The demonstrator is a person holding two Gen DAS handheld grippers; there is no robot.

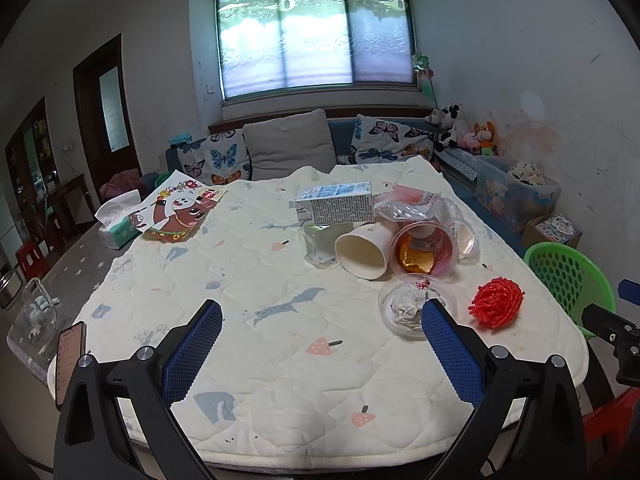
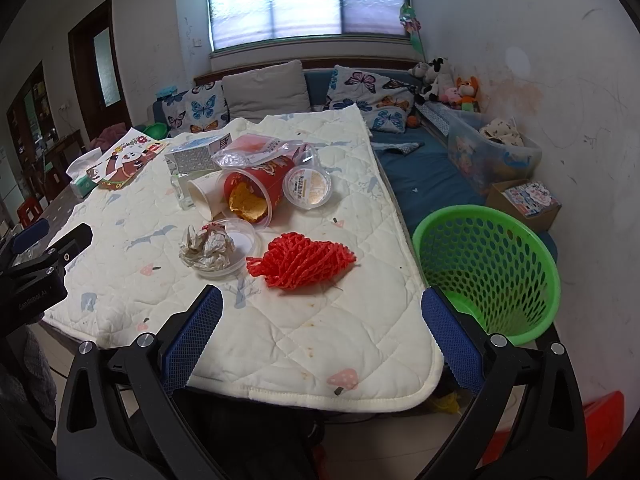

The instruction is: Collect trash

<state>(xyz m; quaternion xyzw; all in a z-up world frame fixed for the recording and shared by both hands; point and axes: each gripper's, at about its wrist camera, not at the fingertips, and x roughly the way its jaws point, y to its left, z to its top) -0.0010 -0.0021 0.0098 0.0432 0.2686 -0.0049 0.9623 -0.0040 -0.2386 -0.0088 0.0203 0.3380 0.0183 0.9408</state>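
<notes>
On the quilted table cover (image 1: 248, 248), from left to right, lie a cartoon picture sheet (image 1: 180, 210), a printed carton (image 1: 338, 204), a tipped paper cup (image 1: 362, 250), a red tub (image 1: 426, 250) on its side, and a foil-lidded cup (image 2: 307, 186). Nearer, a clear lid holding crumpled paper (image 2: 210, 246) sits just beside a red foam net (image 2: 298, 260). Off the table's right edge stands an empty green basket (image 2: 490, 268). The left gripper (image 1: 322, 354) hangs wide apart, holding nothing; the right gripper (image 2: 322, 346) is likewise spread wide and empty.
</notes>
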